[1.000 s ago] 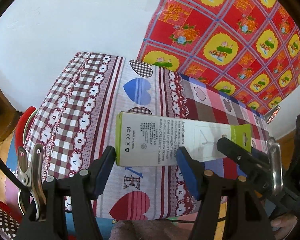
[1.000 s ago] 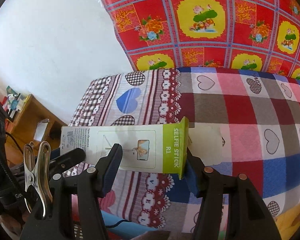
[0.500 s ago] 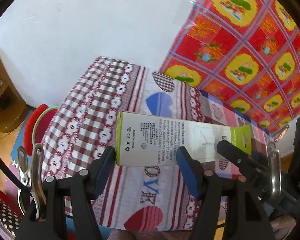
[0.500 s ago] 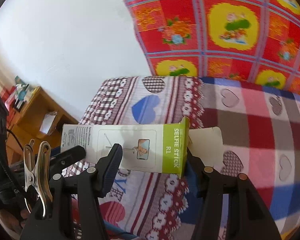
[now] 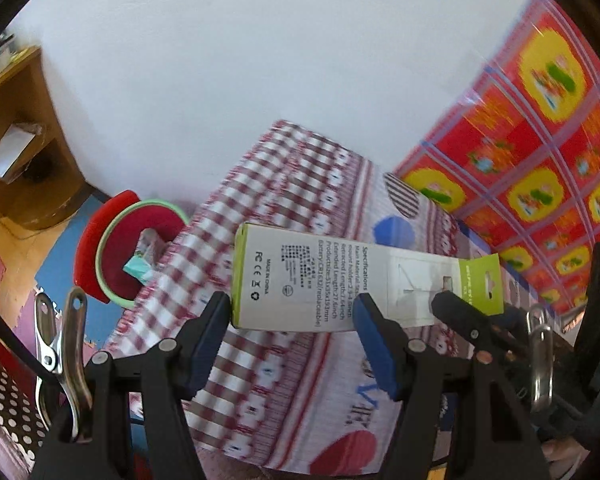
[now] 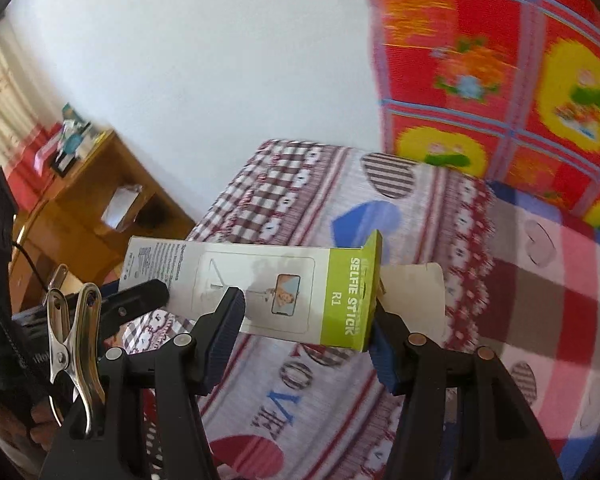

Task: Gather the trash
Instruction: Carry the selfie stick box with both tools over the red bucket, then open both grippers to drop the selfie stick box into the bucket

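**If Carried Endwise: Slip Hazards and Bin Status**

While pinched lengthwise between both tongs, treat the long white-and-green cardboard selfie-stick box [image 5: 300, 276] as lightly secured. Held clear above the checked, heart-patterned cloth [image 5: 284, 392], not yet over any container.

Left tongs [image 5: 290, 316]: standing partly wide, outer pad butted against the box's plain end, inner finger merely crossing under the box face. Right tongs [image 6: 306, 320]: likewise partly wide, outer pad at the green end, beside a loose white end flap [image 6: 414, 292].

Probable faults:
- Drifting apart of the two hands: loss of end pressure, box dropped onto the cloth.
- Squeezing together: buckling at the open flap end.
- Uneven rolling of the wrists: box twisted out.

Container: round red bin with pale green rim [image 5: 88, 256], on the floor beside the cloth's edge. Already holding a teal packet [image 5: 138, 269] and other wrappers, too blurred to identify.
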`<state>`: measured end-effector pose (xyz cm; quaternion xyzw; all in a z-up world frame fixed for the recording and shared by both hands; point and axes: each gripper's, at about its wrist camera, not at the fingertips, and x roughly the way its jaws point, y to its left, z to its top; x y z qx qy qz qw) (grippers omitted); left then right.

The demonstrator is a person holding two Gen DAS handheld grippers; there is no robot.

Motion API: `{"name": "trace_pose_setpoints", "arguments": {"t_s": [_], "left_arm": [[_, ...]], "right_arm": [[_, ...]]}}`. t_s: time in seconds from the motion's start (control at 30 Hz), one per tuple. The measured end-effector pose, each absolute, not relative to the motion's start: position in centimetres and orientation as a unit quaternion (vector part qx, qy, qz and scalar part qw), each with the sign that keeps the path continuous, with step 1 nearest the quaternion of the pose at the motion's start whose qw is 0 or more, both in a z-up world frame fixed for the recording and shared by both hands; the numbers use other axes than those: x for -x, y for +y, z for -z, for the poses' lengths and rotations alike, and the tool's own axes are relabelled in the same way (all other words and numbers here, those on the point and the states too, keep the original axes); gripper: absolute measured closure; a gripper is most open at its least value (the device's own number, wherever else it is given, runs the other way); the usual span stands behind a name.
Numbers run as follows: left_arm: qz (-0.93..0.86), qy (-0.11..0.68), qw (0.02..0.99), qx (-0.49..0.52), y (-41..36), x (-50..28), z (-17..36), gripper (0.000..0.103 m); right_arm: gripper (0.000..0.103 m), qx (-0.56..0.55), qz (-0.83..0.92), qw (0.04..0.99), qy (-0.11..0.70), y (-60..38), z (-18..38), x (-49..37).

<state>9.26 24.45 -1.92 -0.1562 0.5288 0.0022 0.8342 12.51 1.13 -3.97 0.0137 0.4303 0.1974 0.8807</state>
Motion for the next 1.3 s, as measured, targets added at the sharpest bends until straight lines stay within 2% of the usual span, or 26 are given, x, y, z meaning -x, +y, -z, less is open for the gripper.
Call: {"name": "trace_pose_setpoints", "arguments": {"t_s": [0.37, 0.67, 1.07, 1.13, 1.3], "left_arm": [[-0.007, 0.519, 0.835, 0.183, 35.3, -12.5, 2.5, 0.036], [-0.003, 0.504, 0.842, 0.194, 42.2, -14.4, 5.0, 0.036], [0.000, 0.531, 0.817, 0.225, 48.1, -17.3, 11.6, 0.037], [0.000, 0.539, 0.812, 0.224, 48.7, -17.8, 13.3, 0.041], [0.004, 0.561, 0.799, 0.216, 49.3, -19.2, 16.7, 0.042]], "right_arm": [[0.043, 0.010, -0.213, 0.877, 0.431, 11.9, 3.6, -16.1], [0.043, 0.033, -0.222, 0.872, 0.436, 19.8, 4.8, -19.2], [0.043, 0.068, -0.224, 0.857, 0.459, 26.1, 8.3, -22.3], [0.043, 0.081, -0.221, 0.855, 0.463, 27.1, 8.9, -22.7], [0.043, 0.104, -0.238, 0.845, 0.468, 30.3, 10.1, -23.4]]}}
